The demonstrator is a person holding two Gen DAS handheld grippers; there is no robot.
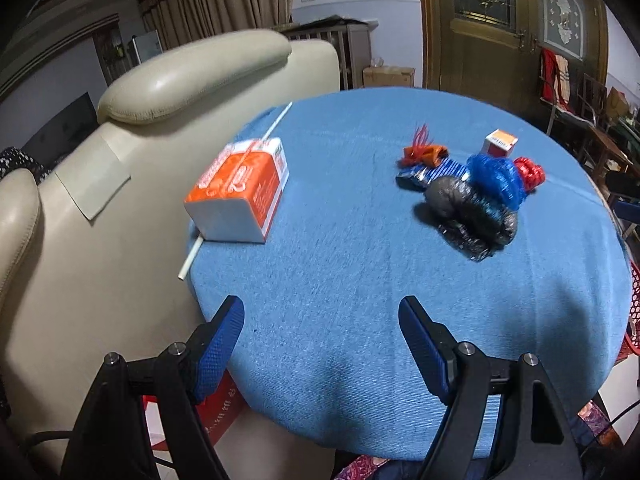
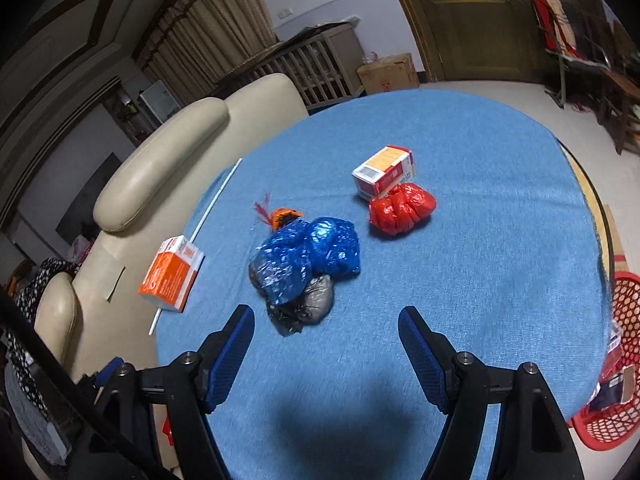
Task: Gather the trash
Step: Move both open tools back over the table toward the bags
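Left wrist view: the left gripper (image 1: 320,314) hangs over the near edge of the blue-covered table (image 1: 340,280), jaws spread wide with nothing between them. At the table's left edge lies an orange and white carton (image 1: 240,190) on a long white straw (image 1: 236,196) whose near end juts past the edge. Far right, the trash is heaped: a grey-black bag (image 1: 468,210), a blue bag (image 1: 498,178) partly on top of it, a red bag (image 1: 530,174) mostly hidden behind the blue one, a small orange scrap (image 1: 424,154) too blurred to name, and a small box (image 1: 500,144) beyond. A cream sofa (image 1: 120,160) stands left.

Right wrist view: the right gripper (image 2: 326,316) also has jaws wide apart and empty, just short of the blue bag (image 2: 308,256) that covers most of the grey-black bag (image 2: 316,300). The red bag (image 2: 400,208) touches the small box (image 2: 384,170) farther off. The carton (image 2: 172,276) sits at the left edge. A red basket (image 2: 616,360) is cut off at the right rim; its contents are unclear.
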